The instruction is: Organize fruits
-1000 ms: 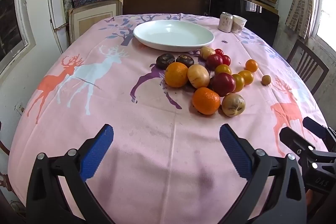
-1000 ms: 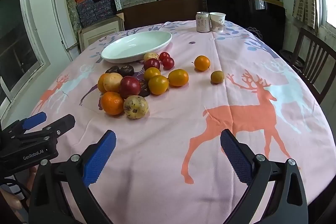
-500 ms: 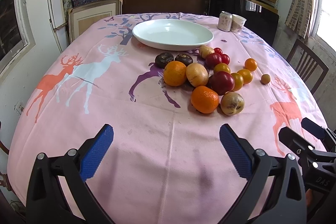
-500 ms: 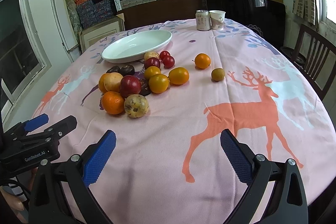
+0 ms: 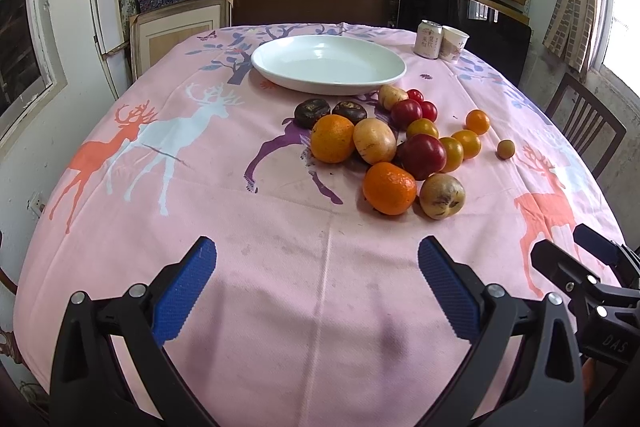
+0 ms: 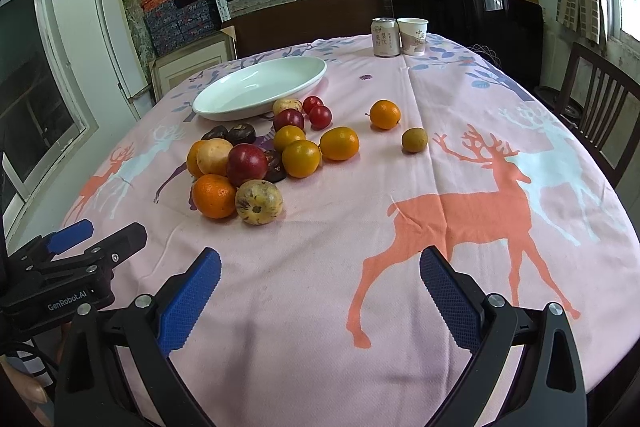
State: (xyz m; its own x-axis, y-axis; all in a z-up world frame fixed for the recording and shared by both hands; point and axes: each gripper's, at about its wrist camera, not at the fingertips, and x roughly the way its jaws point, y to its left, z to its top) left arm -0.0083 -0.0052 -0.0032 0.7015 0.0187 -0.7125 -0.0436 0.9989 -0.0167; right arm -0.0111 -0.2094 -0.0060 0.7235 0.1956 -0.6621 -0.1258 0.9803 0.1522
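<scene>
Sitting on the pink deer-print cloth of the table (image 5: 280, 267), a loose heap of fruit lies just in front of the white oval plate (image 5: 328, 65), which is bare inside. Nearest the plate are a small pale yellow fruit (image 5: 391, 95), two little red ones (image 5: 428, 110) and a larger dark red one (image 5: 405, 113). To the plate's near left side rest two dark brown, wrinkled fruits (image 5: 312, 111), side by side. In front of those an orange (image 5: 333, 138) touches a smooth tan fruit (image 5: 374, 140), and a big glossy red plum-like fruit (image 5: 425, 155) sits against them. Several yellow-orange round fruits (image 5: 466, 143) cluster on the heap's far side from the plate's left end. Closest to the grippers, a second orange (image 5: 389, 188) presses against a mottled, brown-speckled yellowish fruit (image 5: 442, 195). A small orange one (image 6: 385, 114) and a small olive-brown one (image 6: 414, 139) lie apart from the heap, out on the open cloth. Beyond the plate's right end stand a can (image 6: 385, 37) and a paper cup (image 6: 413, 35), touching.

The left hand-held gripper (image 5: 316, 291) hovers above the near cloth with its blue pads spread wide, nothing between them. The right hand-held gripper (image 6: 320, 291) hangs likewise, jaws wide and empty, above the orange deer print.
</scene>
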